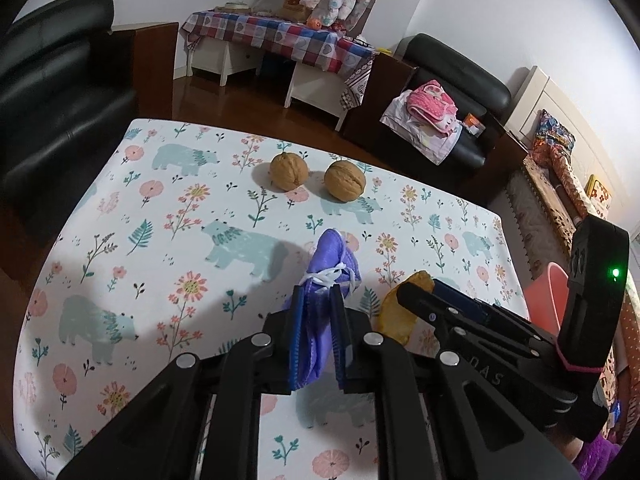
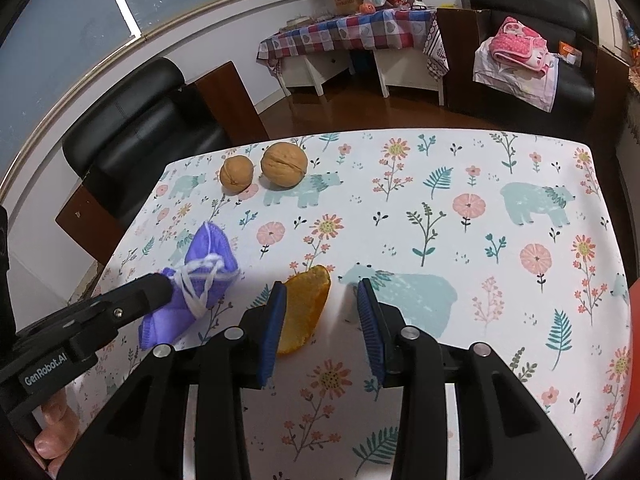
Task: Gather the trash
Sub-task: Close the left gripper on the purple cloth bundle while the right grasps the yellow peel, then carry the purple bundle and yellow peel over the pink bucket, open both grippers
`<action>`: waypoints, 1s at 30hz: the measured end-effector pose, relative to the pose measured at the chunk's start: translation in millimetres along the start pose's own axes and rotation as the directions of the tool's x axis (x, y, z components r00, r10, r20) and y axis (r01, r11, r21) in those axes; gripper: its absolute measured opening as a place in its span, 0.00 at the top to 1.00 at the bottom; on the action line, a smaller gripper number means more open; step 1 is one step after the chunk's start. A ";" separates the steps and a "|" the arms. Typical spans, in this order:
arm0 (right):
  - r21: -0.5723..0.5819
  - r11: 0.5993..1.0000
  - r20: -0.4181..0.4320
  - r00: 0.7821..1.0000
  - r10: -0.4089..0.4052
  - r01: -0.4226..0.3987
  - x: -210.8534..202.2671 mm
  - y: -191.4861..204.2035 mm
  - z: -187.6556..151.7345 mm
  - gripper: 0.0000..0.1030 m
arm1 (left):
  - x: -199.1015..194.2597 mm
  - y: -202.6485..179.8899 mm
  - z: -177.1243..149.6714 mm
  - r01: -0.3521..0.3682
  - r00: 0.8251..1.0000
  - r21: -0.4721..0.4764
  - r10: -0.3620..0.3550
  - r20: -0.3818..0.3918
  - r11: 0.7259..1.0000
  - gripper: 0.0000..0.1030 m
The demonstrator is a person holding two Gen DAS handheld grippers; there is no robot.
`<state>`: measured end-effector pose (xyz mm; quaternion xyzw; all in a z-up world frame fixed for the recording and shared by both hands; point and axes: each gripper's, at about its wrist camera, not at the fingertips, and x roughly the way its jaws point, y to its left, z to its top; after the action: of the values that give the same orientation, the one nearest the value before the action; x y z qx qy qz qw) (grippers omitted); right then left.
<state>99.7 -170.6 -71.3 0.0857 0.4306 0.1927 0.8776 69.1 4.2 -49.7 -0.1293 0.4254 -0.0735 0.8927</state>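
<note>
Floral tablecloth bears two walnuts far off; left gripper clamps a purple mask, right gripper spread around an orange peel, pink bin only in left view.

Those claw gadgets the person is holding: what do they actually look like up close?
Both are matte black linkage frames with round silver rivets and ribbed blue pads on the fingers. The left claw carries white "GenRobot.AI" lettering. The right claw has a boxy black housing with a green light and a pink band.
</note>
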 end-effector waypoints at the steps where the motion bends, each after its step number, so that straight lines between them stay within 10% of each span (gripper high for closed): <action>1: 0.006 1.000 -0.002 1.000 0.010 -0.010 0.1 0.3 0.0 0.64 | -0.7 0.9 -0.8 -0.002 1.000 -0.001 0.002 -0.001 1.000 0.89; 5: 0.012 0.999 -0.008 0.999 0.034 -0.034 0.7 3.6 -1.0 0.68 | -3.0 2.7 -2.8 -0.005 1.000 -0.003 0.005 0.000 1.000 0.89; 9: 0.015 0.998 -0.014 0.999 0.053 -0.053 -1.6 3.9 -2.4 0.93 | -4.7 3.7 -4.4 -0.004 1.000 -0.007 0.004 0.001 1.000 0.89; 30: 0.071 0.997 0.117 0.993 0.000 -0.009 -86.4 -18.4 -10.1 0.93 | -32.7 -38.6 -4.6 0.044 0.998 0.069 -0.046 0.035 0.997 0.89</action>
<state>48.7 -223.1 -20.9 0.1291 0.3848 0.1738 0.8972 44.1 -25.5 -17.0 -0.1095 0.4034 -0.1056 0.9023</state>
